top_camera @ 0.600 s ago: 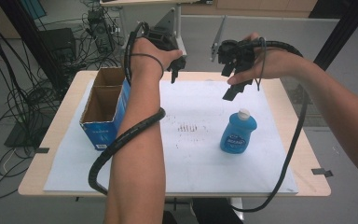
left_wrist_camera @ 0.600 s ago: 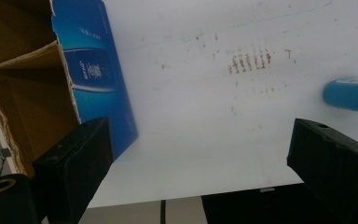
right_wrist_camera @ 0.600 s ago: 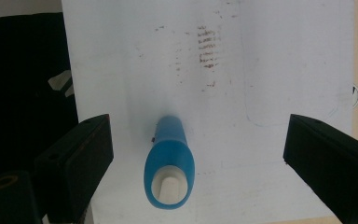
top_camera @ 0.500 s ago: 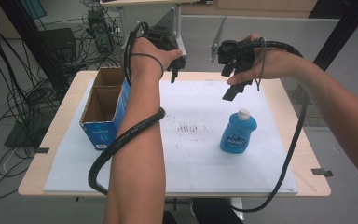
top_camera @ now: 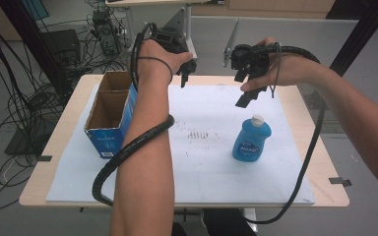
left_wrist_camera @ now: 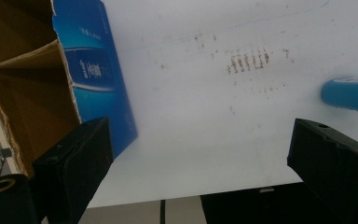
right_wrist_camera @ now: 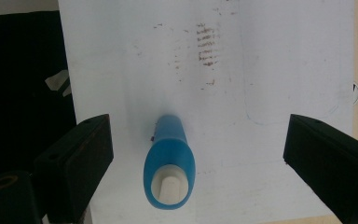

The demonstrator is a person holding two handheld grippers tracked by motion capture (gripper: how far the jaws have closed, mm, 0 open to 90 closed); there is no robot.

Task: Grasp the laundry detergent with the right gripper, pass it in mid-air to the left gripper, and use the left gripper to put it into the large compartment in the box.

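Blue plastic bottle — white cap, upright; both grippers' fingers spread wide — nothing held.

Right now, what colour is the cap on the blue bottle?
White, or off-white. The bottle's cap shows best in the right gripper view, seen from above.

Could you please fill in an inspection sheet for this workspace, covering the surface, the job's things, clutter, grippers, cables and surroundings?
Surface: wooden table under a white sheet with dark smudge marks.
Job's things: blue bottle with a white cap, upright on the sheet; open cardboard box with blue sides at the sheet's left.
Clutter: nothing seen.
Grippers: left gripper and right gripper both open, in the air, holding nothing; the right one is above the bottle.
Cables: a black ribbed cable trails from each gripper.
Surroundings: grey floor; tangled wires and equipment to the left.
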